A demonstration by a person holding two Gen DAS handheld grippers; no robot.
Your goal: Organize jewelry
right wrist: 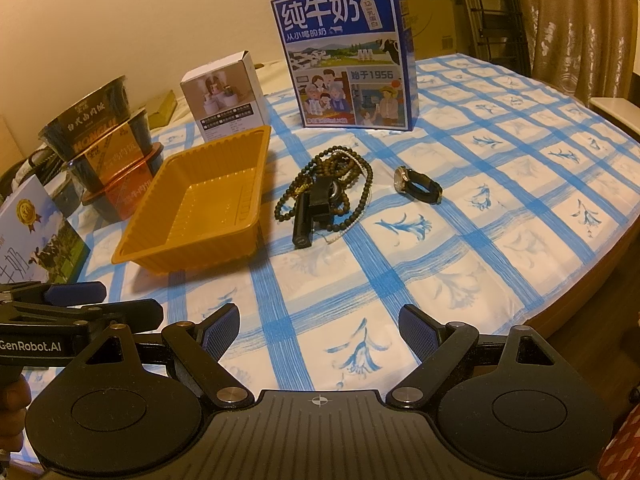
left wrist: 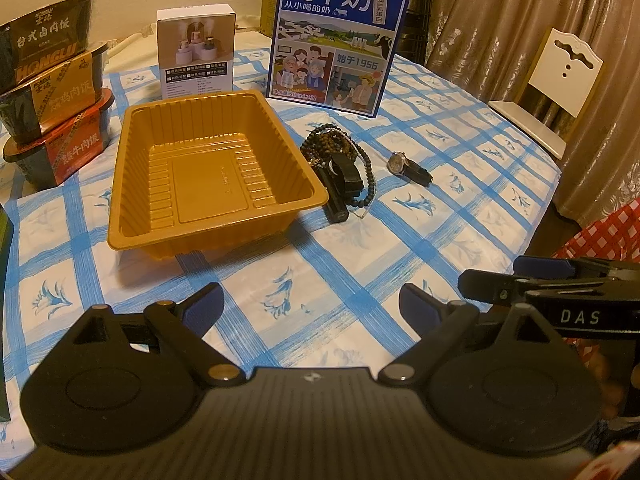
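Note:
An empty yellow plastic tray [left wrist: 120, 184] [right wrist: 224, 148] sits on the blue-checked tablecloth. Right of it lies a pile of dark bead necklaces [left wrist: 340, 140] [right wrist: 344, 164] with a black smartwatch [left wrist: 346, 174] [right wrist: 322, 196] on top. Further right lies a wristwatch [left wrist: 408, 166] [right wrist: 418, 186] with a black strap. My left gripper [left wrist: 312, 304] is open and empty, held near the table's front, well short of the tray. My right gripper [right wrist: 320, 328] is open and empty, also near the front. Each gripper shows at the edge of the other's view.
A blue milk carton box [left wrist: 340, 36] [right wrist: 348, 56] and a small white product box [left wrist: 196, 48] [right wrist: 224, 96] stand behind the tray. Stacked meal bowls [left wrist: 52, 88] [right wrist: 108, 136] stand left. A white chair [left wrist: 556, 88] is at the far right, by the table edge [right wrist: 600, 280].

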